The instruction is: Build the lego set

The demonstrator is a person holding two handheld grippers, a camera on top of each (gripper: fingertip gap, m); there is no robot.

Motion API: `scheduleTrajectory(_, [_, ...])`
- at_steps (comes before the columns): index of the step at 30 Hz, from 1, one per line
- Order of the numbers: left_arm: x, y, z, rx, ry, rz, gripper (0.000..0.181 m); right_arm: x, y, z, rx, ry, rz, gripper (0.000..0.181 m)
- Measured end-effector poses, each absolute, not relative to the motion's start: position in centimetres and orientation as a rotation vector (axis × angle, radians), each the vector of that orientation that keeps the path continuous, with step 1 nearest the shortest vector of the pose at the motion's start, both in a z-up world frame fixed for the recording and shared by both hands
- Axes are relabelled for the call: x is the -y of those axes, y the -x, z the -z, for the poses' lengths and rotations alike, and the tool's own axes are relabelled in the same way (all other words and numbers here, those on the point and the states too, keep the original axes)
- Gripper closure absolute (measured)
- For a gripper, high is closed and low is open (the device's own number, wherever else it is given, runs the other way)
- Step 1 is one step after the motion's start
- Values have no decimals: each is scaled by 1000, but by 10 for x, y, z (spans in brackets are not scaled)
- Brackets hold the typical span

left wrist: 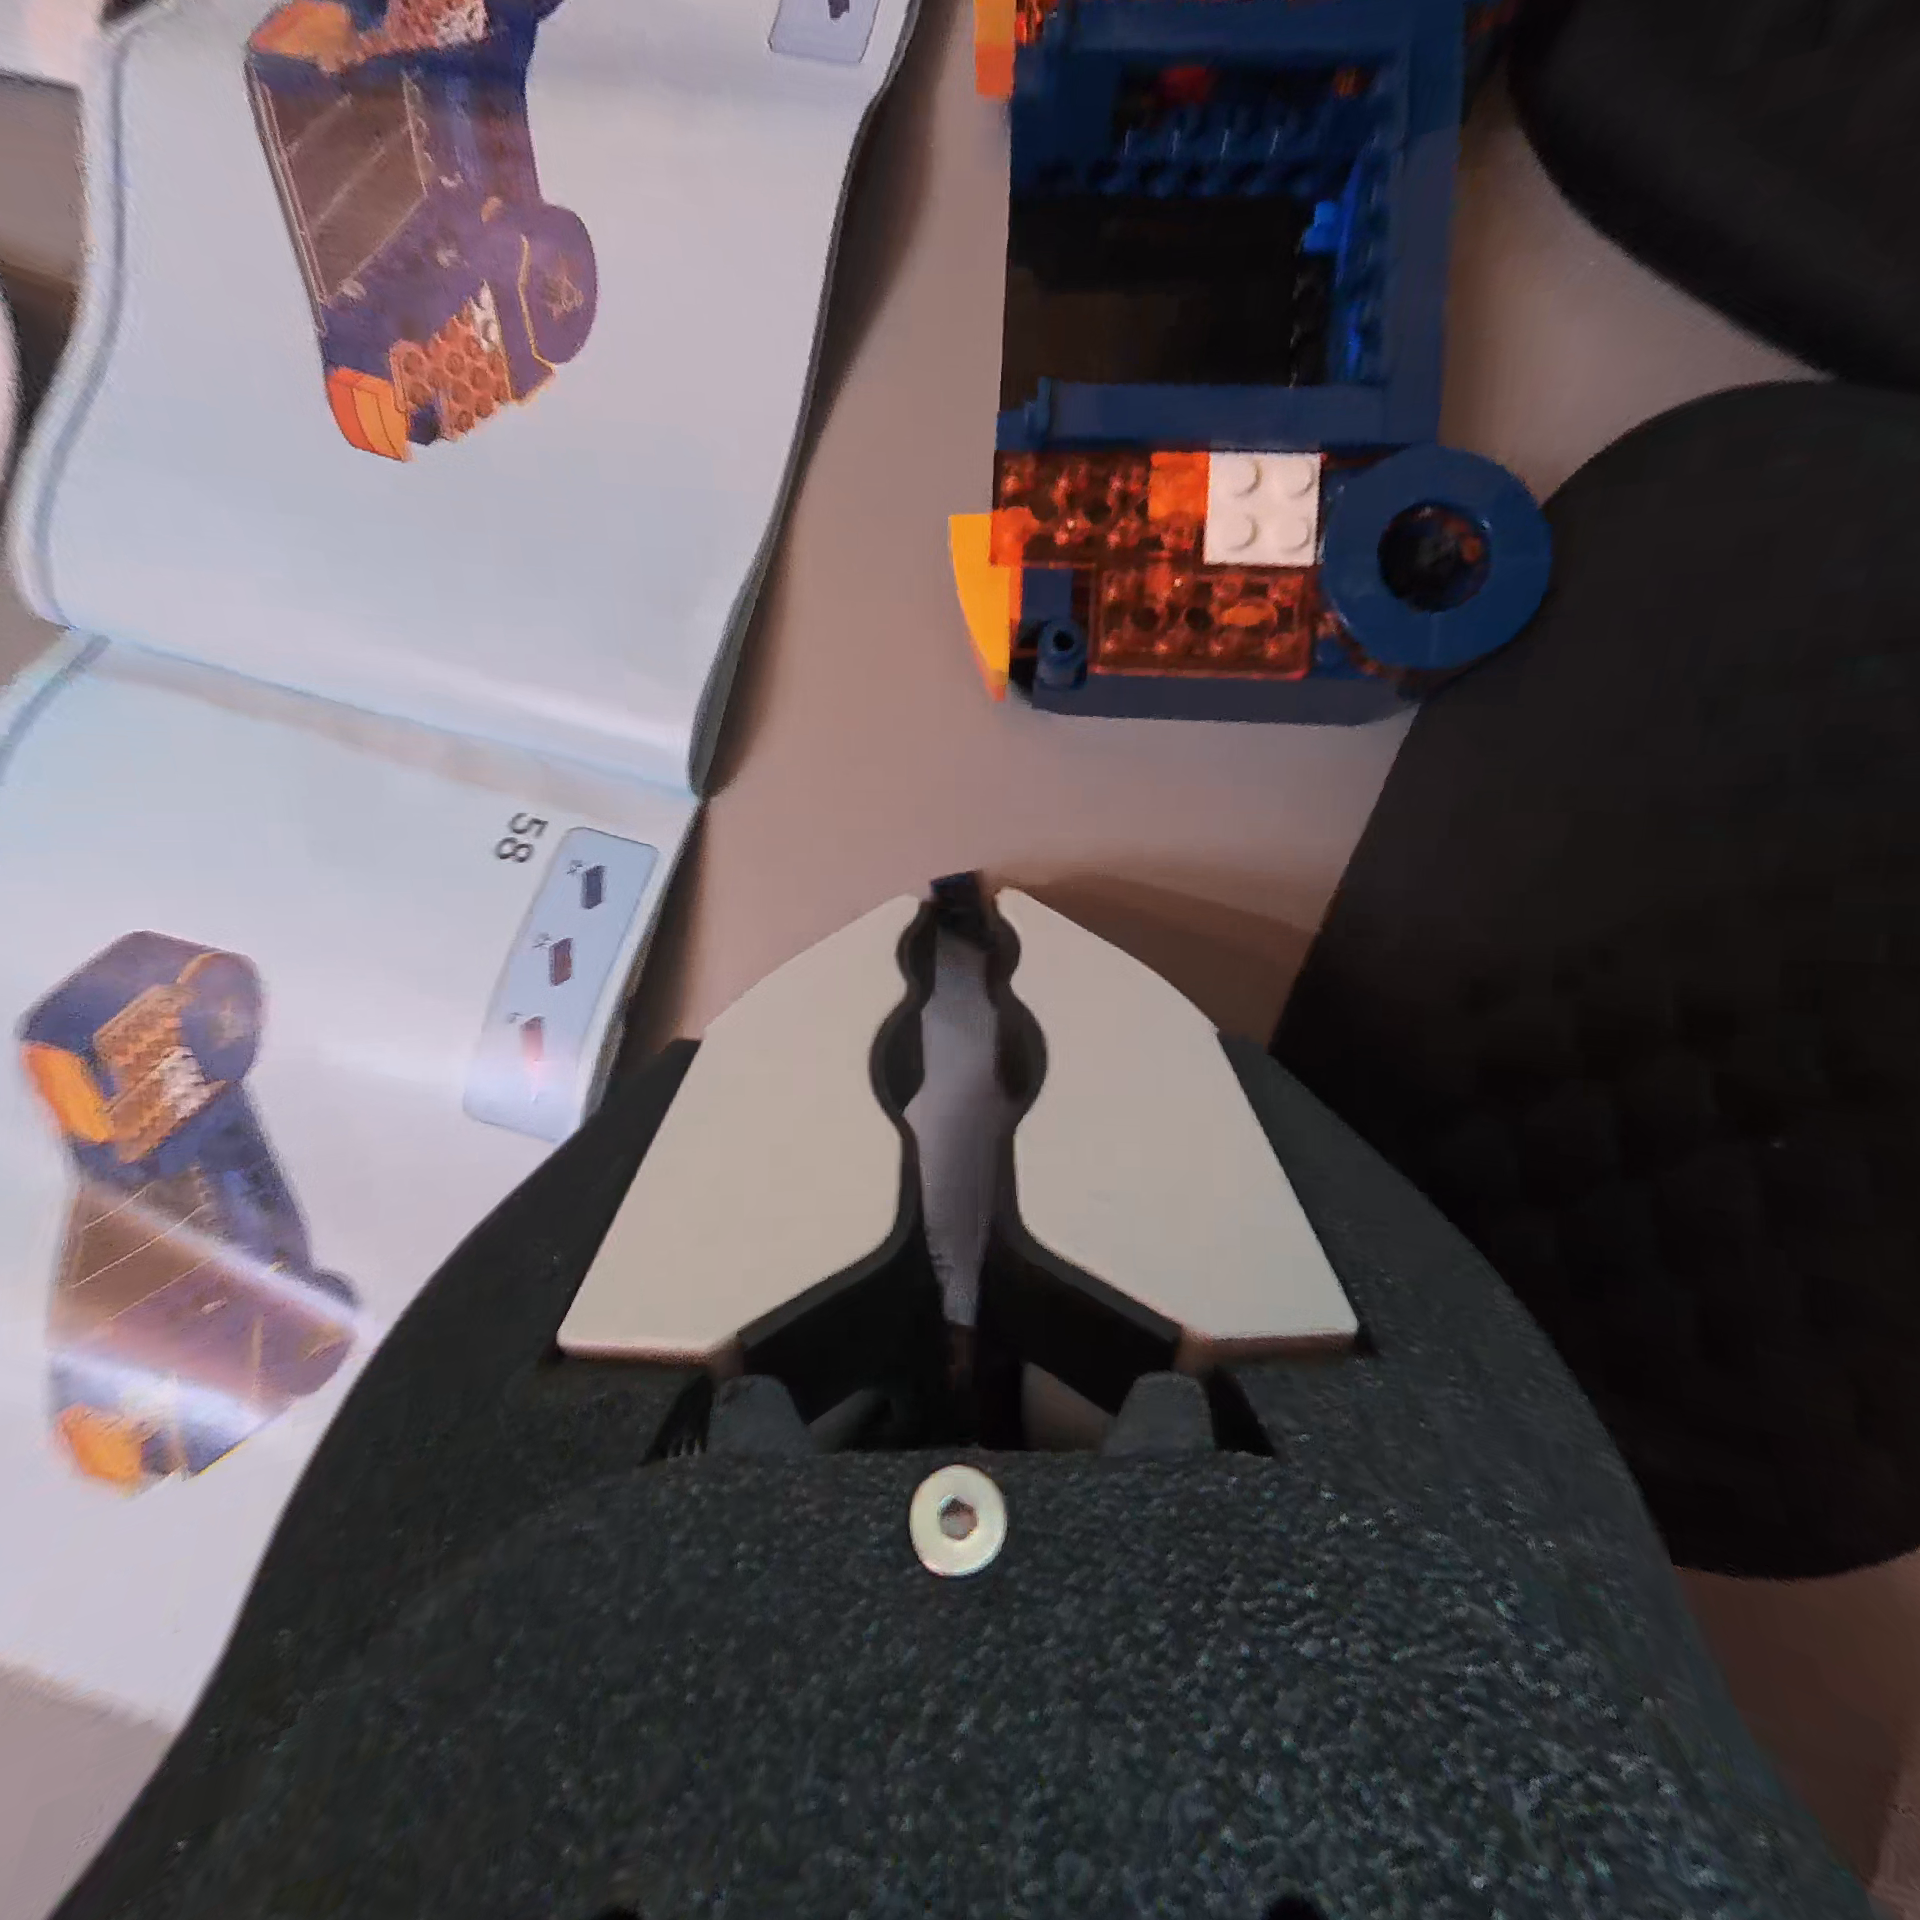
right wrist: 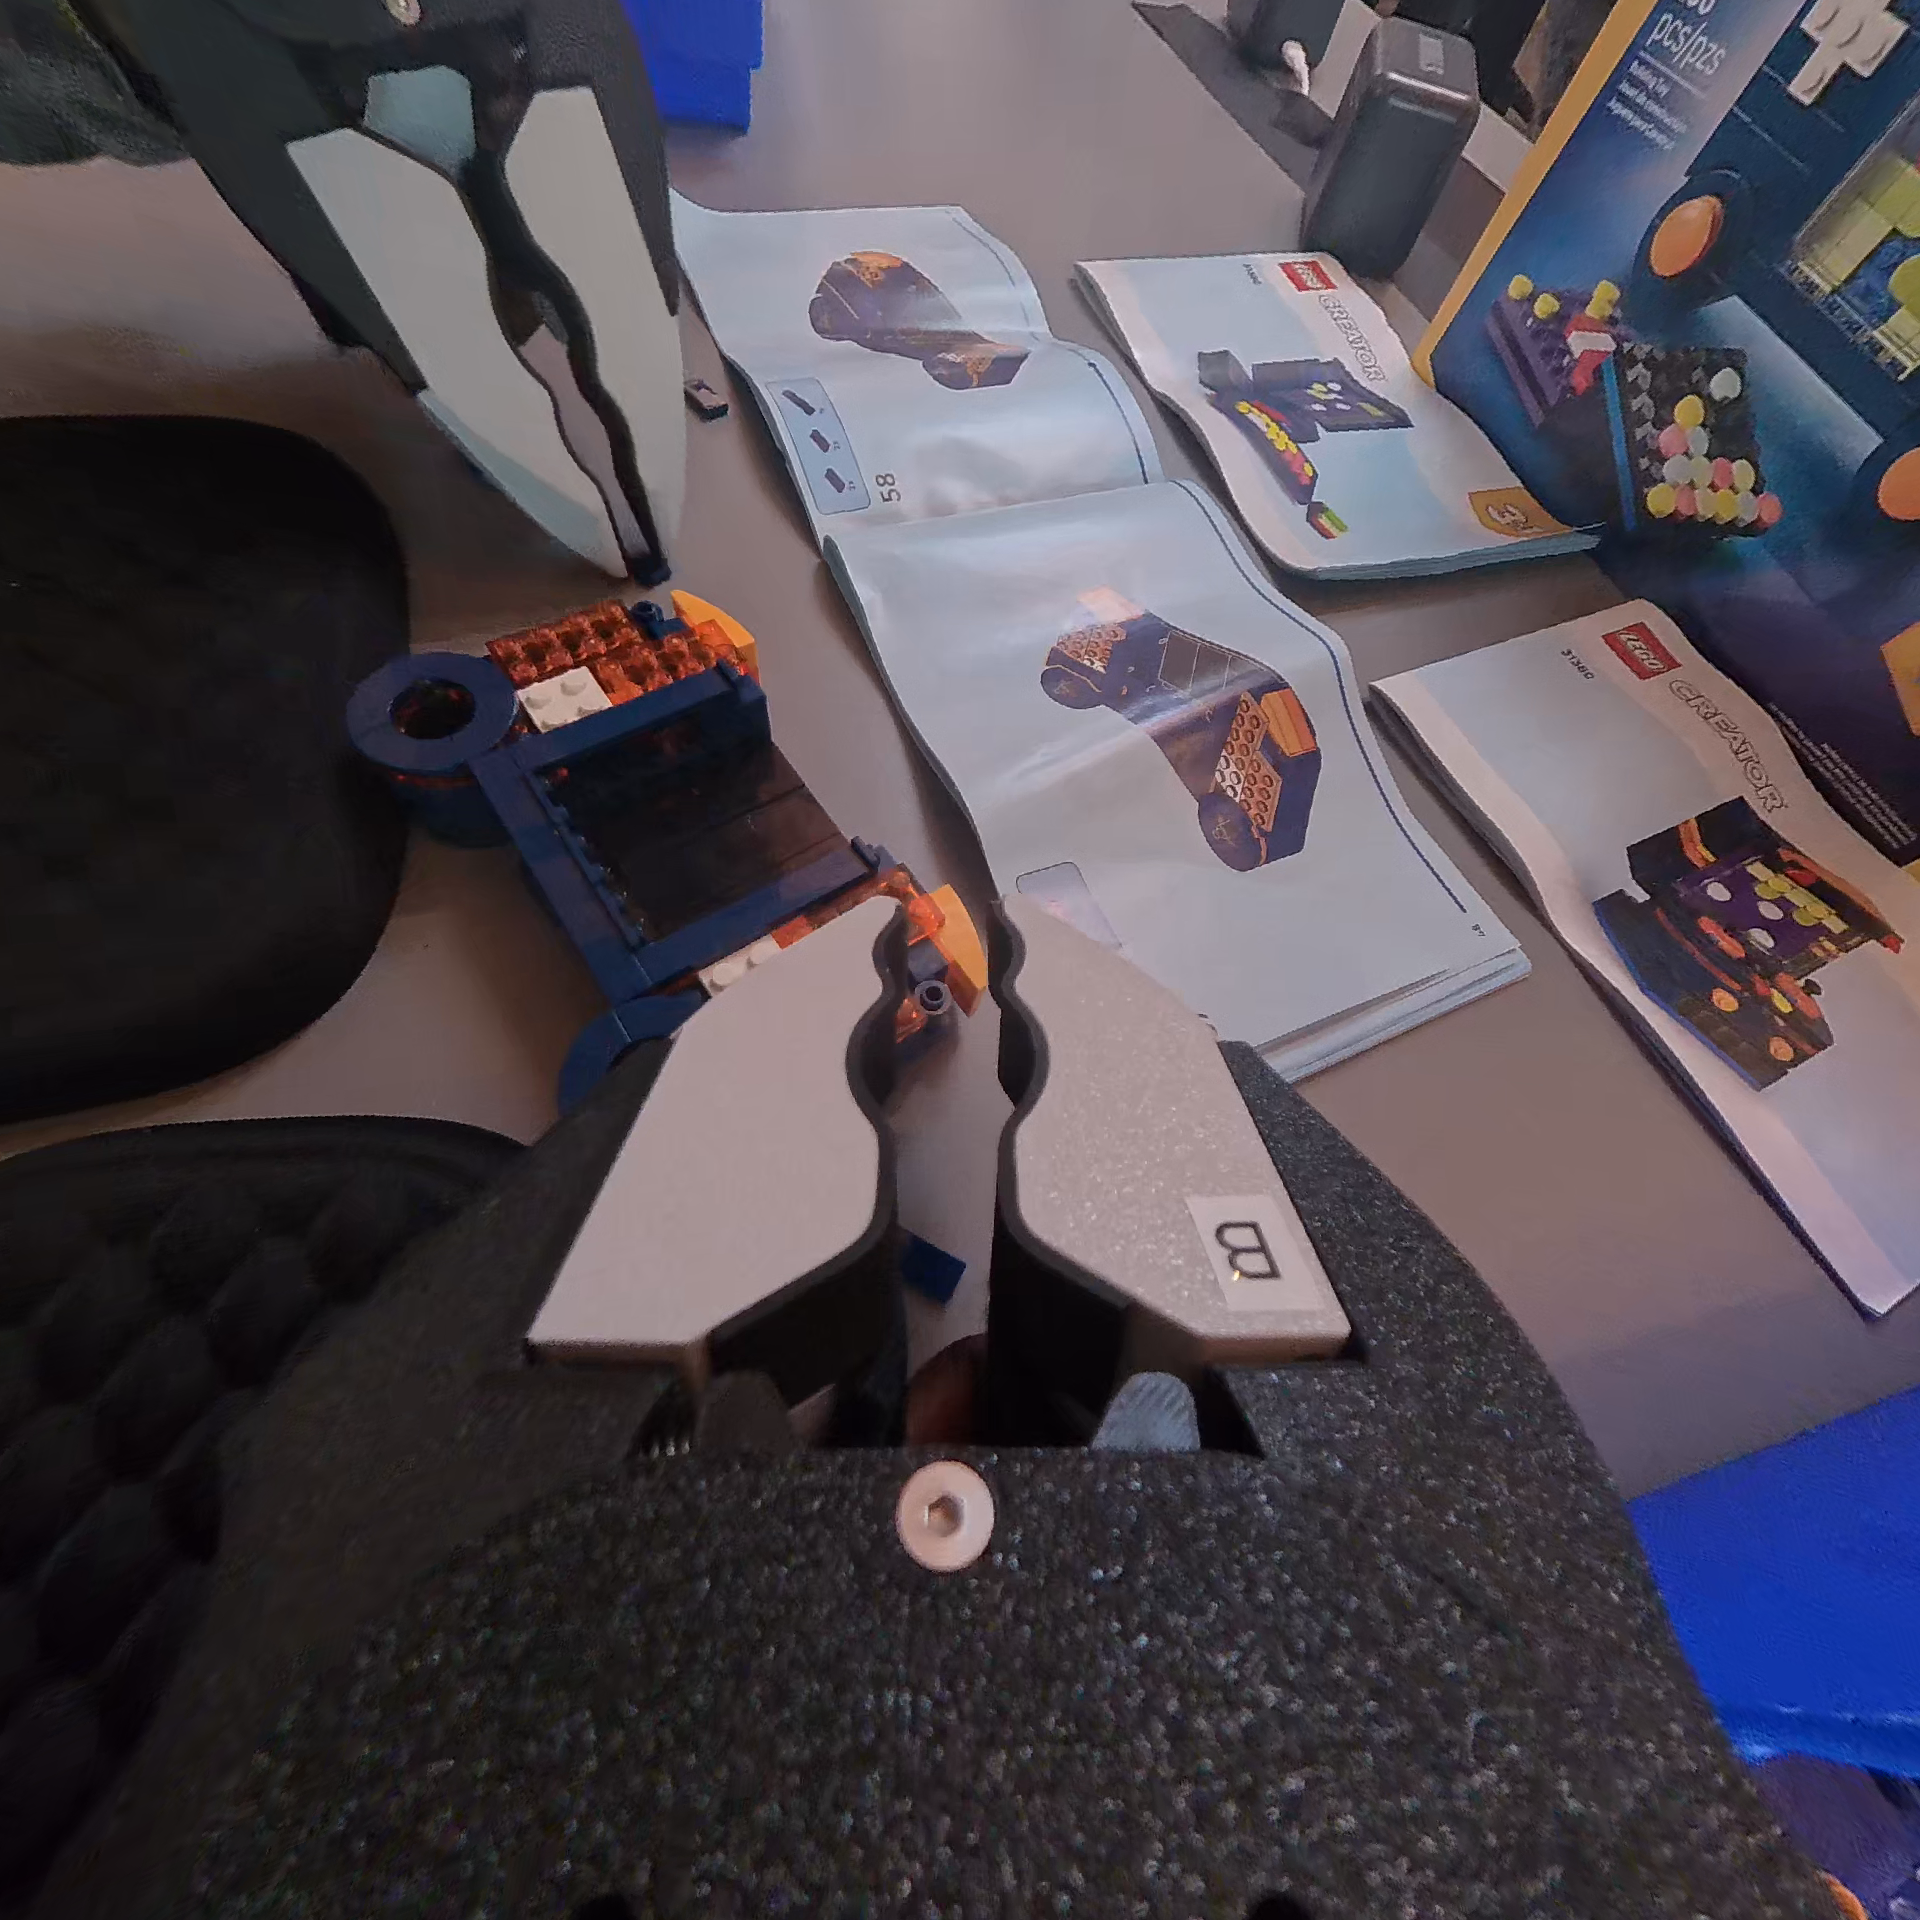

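The left gripper [left wrist: 961,891] had its jaws closed to a narrow slit, pinching a small dark blue piece [left wrist: 958,896] at their tips; in the right wrist view it stood nearly upright, tips down, just above the worktop [right wrist: 1091,114] beside the model. The right gripper [right wrist: 943,920] held its jaws a little apart with nothing between them, hovering over the near end of the partly built lego model [right wrist: 644,790]. The model lay flat on the grey worktop, its long axis running from the right gripper away toward the left one, each end carrying orange transparent bricks, a white plate and a dark blue ring. Black padded cushions [right wrist: 177,748] lay on its left. To its right an open instruction booklet [right wrist: 1091,665] lay flat, then two closed booklets [right wrist: 1683,935], with the set's box [right wrist: 1714,312] farthest out
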State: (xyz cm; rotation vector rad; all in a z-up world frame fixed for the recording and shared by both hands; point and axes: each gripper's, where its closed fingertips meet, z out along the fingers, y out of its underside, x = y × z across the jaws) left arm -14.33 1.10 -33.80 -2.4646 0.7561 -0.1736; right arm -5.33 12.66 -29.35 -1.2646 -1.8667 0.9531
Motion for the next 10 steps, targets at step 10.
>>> scheduleTrajectory(10, [-36,117,179,124,1427,1143,174,-78,57,214,1624,929,-1483,157])
